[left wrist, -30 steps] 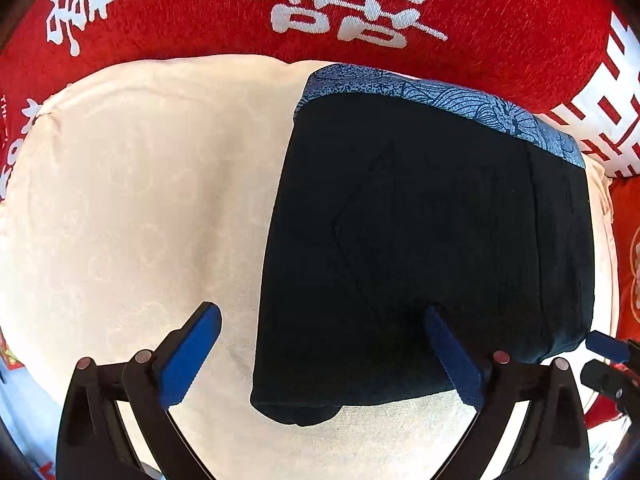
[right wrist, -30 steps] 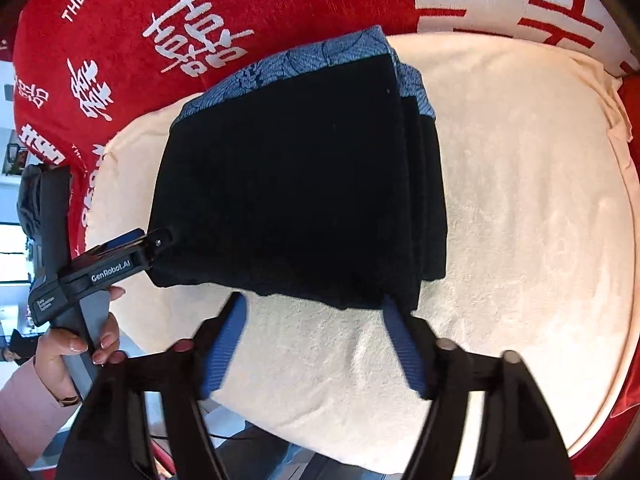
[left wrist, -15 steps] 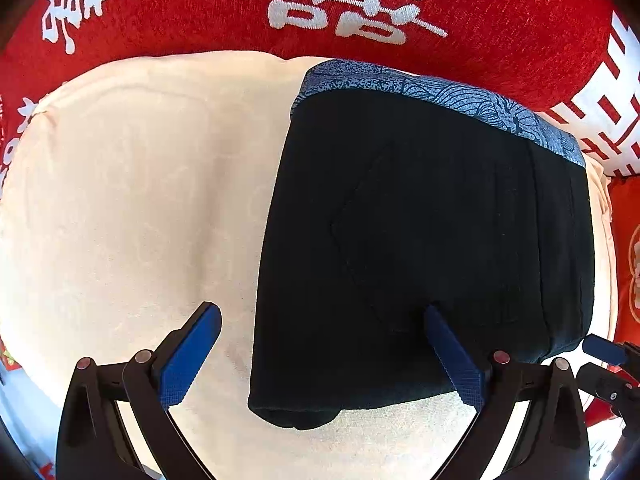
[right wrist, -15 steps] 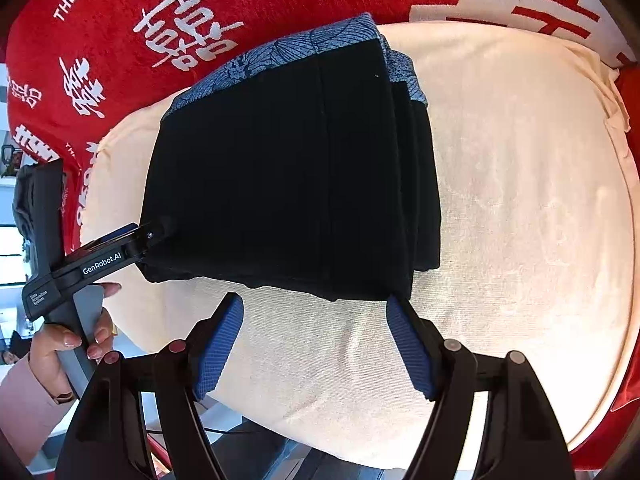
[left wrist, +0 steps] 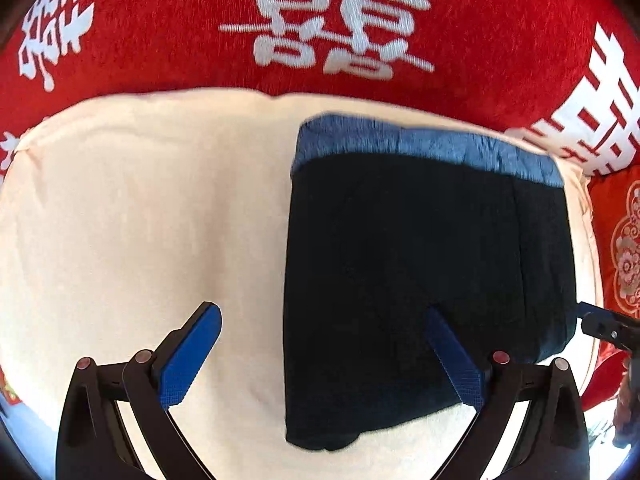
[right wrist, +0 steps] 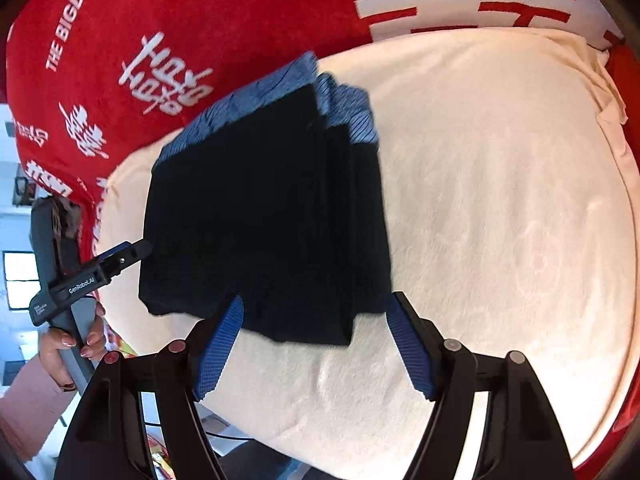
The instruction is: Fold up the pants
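Observation:
The black pants (left wrist: 424,280) lie folded into a compact rectangle on the cream cushion (left wrist: 140,220), with the blue patterned waistband (left wrist: 424,146) at the far edge. They also show in the right wrist view (right wrist: 264,216), stacked in several layers. My left gripper (left wrist: 324,316) is open, its jaws wide apart over the pants' near left edge. My right gripper (right wrist: 316,304) is open, straddling the near corner of the folded stack. The left gripper also shows in the right wrist view (right wrist: 132,252), beside the pants' left edge.
A red cover with white characters (left wrist: 340,20) runs behind the cushion. The cushion's bare cream surface spreads to the right in the right wrist view (right wrist: 500,200). The person's hand (right wrist: 68,344) holds the left gripper's handle past the cushion's edge.
Both grippers have moved nearer to the pants. The right gripper's jaws now straddle the near corner. The pants lie as before.

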`<action>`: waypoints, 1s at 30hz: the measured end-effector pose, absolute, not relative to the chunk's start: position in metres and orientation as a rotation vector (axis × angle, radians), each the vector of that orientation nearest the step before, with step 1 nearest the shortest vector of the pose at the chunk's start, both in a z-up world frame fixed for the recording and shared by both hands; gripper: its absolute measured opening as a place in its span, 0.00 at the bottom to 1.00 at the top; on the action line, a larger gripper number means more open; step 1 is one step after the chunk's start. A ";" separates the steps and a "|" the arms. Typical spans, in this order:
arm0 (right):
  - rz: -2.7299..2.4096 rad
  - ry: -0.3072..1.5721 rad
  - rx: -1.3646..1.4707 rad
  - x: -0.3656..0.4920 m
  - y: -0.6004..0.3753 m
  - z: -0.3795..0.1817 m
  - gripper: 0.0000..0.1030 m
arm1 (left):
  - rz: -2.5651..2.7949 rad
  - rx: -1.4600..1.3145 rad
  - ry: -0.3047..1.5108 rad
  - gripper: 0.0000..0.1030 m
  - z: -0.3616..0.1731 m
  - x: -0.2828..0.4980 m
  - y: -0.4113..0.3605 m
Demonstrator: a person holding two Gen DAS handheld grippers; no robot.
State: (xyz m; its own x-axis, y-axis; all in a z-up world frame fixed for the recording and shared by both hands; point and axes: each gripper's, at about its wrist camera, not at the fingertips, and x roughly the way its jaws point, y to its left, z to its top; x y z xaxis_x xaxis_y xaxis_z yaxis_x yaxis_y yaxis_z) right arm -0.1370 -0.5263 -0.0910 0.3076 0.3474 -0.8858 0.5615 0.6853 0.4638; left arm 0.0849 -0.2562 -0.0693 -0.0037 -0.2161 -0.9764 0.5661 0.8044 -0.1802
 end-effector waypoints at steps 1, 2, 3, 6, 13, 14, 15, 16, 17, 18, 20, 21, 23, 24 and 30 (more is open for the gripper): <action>-0.158 1.288 0.874 -0.136 -0.532 -0.094 0.75 | -0.644 0.301 1.438 0.99 -0.068 0.091 -0.257; -0.147 1.279 0.884 -0.134 -0.537 -0.095 0.76 | -0.655 0.300 1.425 0.99 -0.067 0.097 -0.258; -0.126 1.264 0.907 -0.133 -0.545 -0.099 0.76 | -0.669 0.292 1.419 0.99 -0.068 0.103 -0.259; -0.058 1.229 0.980 -0.128 -0.564 -0.113 0.77 | -0.750 0.229 1.479 0.99 -0.084 0.120 -0.260; 0.172 1.195 1.090 -0.105 -0.579 -0.157 0.79 | -0.934 0.146 1.559 0.99 -0.127 0.131 -0.269; 0.197 1.199 1.108 -0.102 -0.579 -0.165 0.78 | -0.949 0.131 1.556 0.99 -0.130 0.130 -0.270; 0.233 1.185 1.150 -0.099 -0.577 -0.175 0.78 | -0.957 0.118 1.556 0.99 -0.131 0.128 -0.272; 0.241 1.161 1.170 -0.097 -0.578 -0.177 0.77 | -0.958 0.099 1.560 0.99 -0.134 0.126 -0.273; 0.234 1.150 1.184 -0.095 -0.578 -0.179 0.73 | -0.951 0.073 1.563 0.97 -0.135 0.123 -0.273; 0.208 1.154 1.203 -0.093 -0.578 -0.180 0.70 | -0.946 0.042 1.565 0.84 -0.135 0.122 -0.271; 0.177 1.170 1.227 -0.092 -0.577 -0.181 0.57 | -0.951 -0.049 1.585 0.68 -0.130 0.119 -0.267; 0.178 1.171 1.241 -0.093 -0.577 -0.179 0.54 | -0.944 -0.049 1.576 0.61 -0.123 0.116 -0.264; 0.189 1.165 1.258 -0.092 -0.575 -0.171 0.43 | -0.916 -0.004 1.551 0.56 -0.109 0.109 -0.267; 0.203 1.157 1.262 -0.091 -0.573 -0.166 0.42 | -0.902 0.014 1.540 0.54 -0.100 0.106 -0.268; 0.296 1.102 1.282 -0.103 -0.557 -0.127 0.40 | -0.889 0.044 1.494 0.53 -0.044 0.084 -0.241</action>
